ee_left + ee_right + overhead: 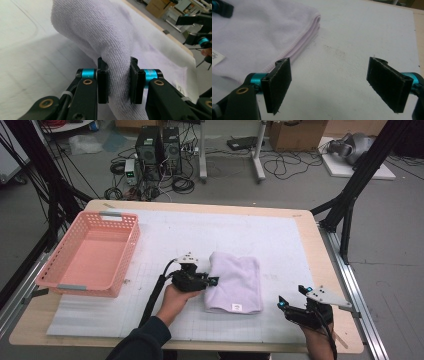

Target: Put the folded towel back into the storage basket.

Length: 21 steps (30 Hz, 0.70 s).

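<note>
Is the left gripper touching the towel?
Touching. The left gripper view shows the left gripper with both fingers pressed into a pinched fold of the lavender towel.

This is a lab: two black computer towers (pixel 159 149) and tangled black cables (pixel 182 184) sit on the grey floor (pixel 390 230), upper middle, past the wooden table (pixel 310 222).

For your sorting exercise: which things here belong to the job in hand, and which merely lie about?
In the job: folded lilac towel, pinched by the left gripper; right gripper, open beside it.
Lying about: empty pink basket; computers, cables and cardboard box on the floor.
</note>
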Available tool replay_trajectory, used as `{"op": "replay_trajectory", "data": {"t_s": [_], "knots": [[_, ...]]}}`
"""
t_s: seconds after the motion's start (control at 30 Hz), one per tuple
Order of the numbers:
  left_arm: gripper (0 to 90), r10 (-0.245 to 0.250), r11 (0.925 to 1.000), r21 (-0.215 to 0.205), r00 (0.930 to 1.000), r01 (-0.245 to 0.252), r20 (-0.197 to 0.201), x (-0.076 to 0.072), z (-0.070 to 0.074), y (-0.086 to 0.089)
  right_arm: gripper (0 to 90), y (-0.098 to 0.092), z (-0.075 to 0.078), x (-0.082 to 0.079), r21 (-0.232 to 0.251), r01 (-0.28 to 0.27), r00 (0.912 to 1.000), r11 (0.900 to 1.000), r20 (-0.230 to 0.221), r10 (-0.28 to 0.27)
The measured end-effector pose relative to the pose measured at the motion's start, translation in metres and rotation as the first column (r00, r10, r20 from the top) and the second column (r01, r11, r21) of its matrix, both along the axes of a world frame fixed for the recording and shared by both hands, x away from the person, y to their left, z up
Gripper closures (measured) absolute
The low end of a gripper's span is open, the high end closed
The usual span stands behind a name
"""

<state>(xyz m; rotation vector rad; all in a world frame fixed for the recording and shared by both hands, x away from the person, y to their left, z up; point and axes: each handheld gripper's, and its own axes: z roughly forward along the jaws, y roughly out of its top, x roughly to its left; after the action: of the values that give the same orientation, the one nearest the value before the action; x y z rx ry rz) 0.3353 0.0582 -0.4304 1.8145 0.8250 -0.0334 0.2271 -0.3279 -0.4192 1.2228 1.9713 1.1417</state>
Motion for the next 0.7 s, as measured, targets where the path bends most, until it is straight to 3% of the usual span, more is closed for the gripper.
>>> {"op": "replay_trajectory", "data": {"t_s": [0.2, 0.4, 0.47, 0.5, 0.53, 0.7], "knots": [[73.8, 0.012, 0.9998, -0.014, 0.9981, -0.011, 0.06, -0.002, 0.008, 0.028, 18.8, 0.001, 0.0, 0.0, 0.003, -0.003, 1.0, 1.0, 0.002, 0.003], [74.1, 0.01, 0.9996, -0.026, 0.9929, -0.007, 0.119, -0.005, 0.014, 0.042, 18.8, 0.004, 0.0, 0.001, 0.0, -0.011, 0.9999, 1.0, 0.002, 0.011], [74.2, 0.003, 0.9996, -0.03, 0.987, 0.002, 0.161, -0.007, 0.017, 0.048, 18.8, 0.005, 0.0, 0.001, -0.004, -0.013, 0.9999, 1.0, -0.001, 0.013], [74.2, 0.003, 0.9996, -0.03, 0.987, 0.002, 0.161, -0.007, 0.017, 0.048, 18.8, 0.005, 0.0, 0.001, -0.004, -0.016, 0.9999, 1.0, 0.001, 0.016], [74.3, -0.004, 0.9994, -0.033, 0.9811, 0.01, 0.193, -0.009, 0.019, 0.053, 18.8, 0.006, 0.0, 0.001, -0.001, -0.014, 0.9999, 1.0, 0.002, 0.014], [74.4, -0.009, 0.9987, -0.046, 0.9681, 0.021, 0.25, -0.011, 0.028, 0.065, 18.8, 0.006, 0.0, 0.001, -0.002, -0.014, 0.9999, 1.0, -0.002, 0.014]]}}
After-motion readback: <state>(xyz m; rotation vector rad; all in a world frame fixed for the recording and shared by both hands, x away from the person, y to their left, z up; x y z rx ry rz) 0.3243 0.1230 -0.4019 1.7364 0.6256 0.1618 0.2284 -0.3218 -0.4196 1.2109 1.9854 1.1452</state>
